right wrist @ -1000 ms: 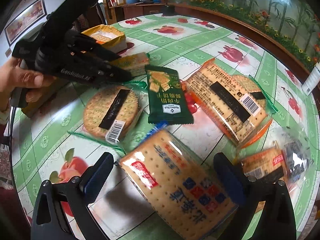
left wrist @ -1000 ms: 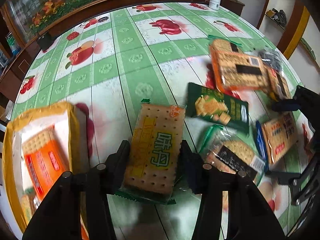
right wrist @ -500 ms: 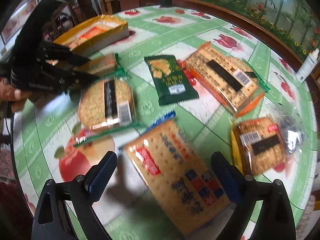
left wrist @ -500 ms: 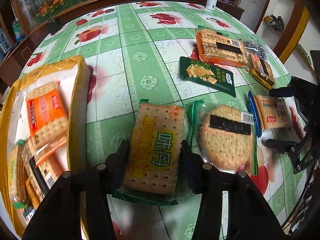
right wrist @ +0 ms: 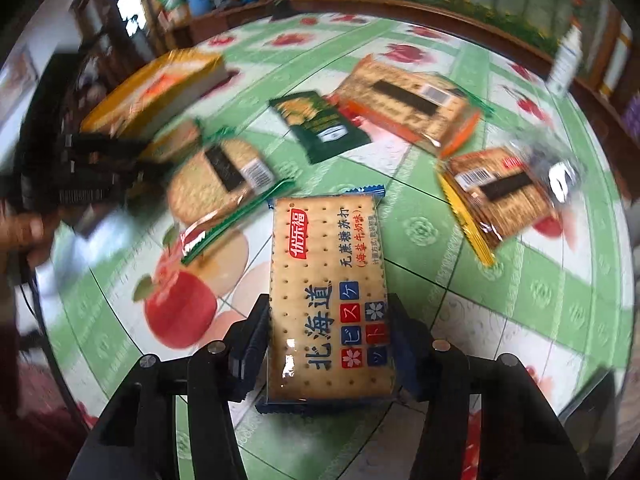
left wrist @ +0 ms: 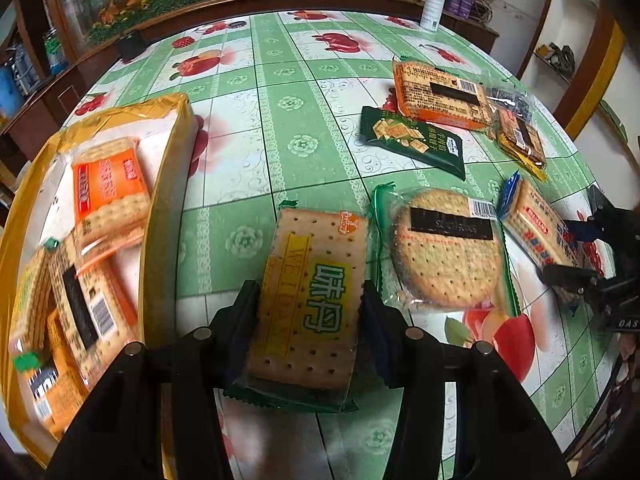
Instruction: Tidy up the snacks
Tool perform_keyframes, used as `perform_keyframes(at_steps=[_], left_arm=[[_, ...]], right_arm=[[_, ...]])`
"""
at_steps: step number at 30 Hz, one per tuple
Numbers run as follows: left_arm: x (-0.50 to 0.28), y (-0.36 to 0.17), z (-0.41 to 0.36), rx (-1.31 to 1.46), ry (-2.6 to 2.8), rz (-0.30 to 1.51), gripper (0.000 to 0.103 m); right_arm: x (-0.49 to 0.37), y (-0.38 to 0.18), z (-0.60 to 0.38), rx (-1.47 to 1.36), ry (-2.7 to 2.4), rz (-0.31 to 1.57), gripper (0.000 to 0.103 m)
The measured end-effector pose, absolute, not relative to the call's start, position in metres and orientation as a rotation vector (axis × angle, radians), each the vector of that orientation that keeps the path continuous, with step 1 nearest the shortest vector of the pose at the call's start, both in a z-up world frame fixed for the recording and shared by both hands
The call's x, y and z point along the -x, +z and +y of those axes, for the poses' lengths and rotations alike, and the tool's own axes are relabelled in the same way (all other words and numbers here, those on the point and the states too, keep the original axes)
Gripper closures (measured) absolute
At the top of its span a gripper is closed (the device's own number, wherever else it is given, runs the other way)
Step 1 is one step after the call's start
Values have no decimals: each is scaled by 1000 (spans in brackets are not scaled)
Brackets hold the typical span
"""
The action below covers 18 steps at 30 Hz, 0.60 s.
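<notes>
Right tool (right wrist: 328, 344) now closing on blue-edged cracker pack (right wrist: 326, 300)

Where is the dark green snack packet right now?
The dark green snack packet lies flat on the tablecloth, right of centre in the left wrist view, just in front of the orange-edged cracker pack and beyond the round cracker pack.

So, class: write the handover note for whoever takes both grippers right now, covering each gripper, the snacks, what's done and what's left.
Left gripper: shut on the yellow-label cracker pack, beside the yellow box.
Right gripper: jaws closing, pads against the blue-edged cracker pack.
Done: several packs already lie in the box.
Left on the table: round cracker pack, dark green pack, orange-edged pack, small yellow-edged pack.
Next, probably: box both held packs, then the rest.
</notes>
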State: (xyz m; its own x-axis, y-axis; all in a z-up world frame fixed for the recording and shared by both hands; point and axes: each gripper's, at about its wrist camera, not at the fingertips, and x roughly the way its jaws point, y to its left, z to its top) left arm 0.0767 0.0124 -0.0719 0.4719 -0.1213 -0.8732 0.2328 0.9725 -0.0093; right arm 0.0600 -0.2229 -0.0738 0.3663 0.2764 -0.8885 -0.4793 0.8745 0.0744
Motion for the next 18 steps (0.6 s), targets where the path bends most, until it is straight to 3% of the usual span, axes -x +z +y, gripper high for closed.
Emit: perform_keyframes(at_steps=[18], left_arm=[[-28,-50,26,-4,-128,932,56]], right_arm=[[-39,-40,-222,33,481,912,47]])
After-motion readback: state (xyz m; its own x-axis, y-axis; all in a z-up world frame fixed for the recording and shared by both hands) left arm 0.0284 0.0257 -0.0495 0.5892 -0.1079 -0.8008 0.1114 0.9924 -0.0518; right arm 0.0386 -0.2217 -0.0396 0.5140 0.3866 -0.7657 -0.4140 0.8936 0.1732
